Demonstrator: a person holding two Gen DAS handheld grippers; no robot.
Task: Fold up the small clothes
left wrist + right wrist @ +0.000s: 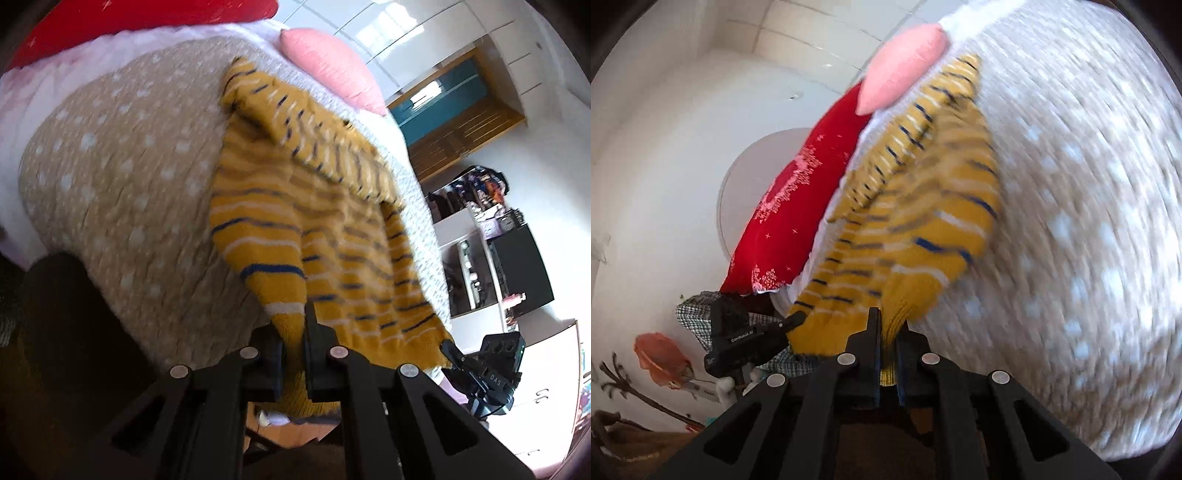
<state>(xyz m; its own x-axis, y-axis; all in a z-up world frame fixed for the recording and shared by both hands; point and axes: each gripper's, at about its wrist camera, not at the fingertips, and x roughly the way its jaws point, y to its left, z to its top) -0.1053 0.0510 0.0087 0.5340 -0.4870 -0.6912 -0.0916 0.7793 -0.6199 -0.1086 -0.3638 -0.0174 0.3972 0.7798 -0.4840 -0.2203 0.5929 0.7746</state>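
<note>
I am holding the left gripper (293,332) clamped on the ribbed hem edge of a mustard-yellow knitted sweater with white and navy stripes (314,206), the fabric passing between the two black fingers (317,343) and bunching below them. I am likewise keeping the right gripper (888,332) pinched on another part of the same hem, where a fold of yellow ribbing is showing between its closed fingers (873,332). The sweater is lying on a tan knitted bedspread with white dots (122,177), its near edge lifted by both grippers and its far part, with one sleeve folded over the body, resting on the bed. In the left wrist view the right gripper is appearing at the lower right, touching the hem corner; in the right wrist view the left gripper is appearing at the lower left, at the opposite hem corner. A pink oval cushion (328,66) is sitting beyond the sweater near the far end of the bed, and a red pillow with white embroidery (798,206) is lying beside it. White cupboards with a wooden niche (458,110) are standing behind the bed. Both views are blurring with motion.
</note>
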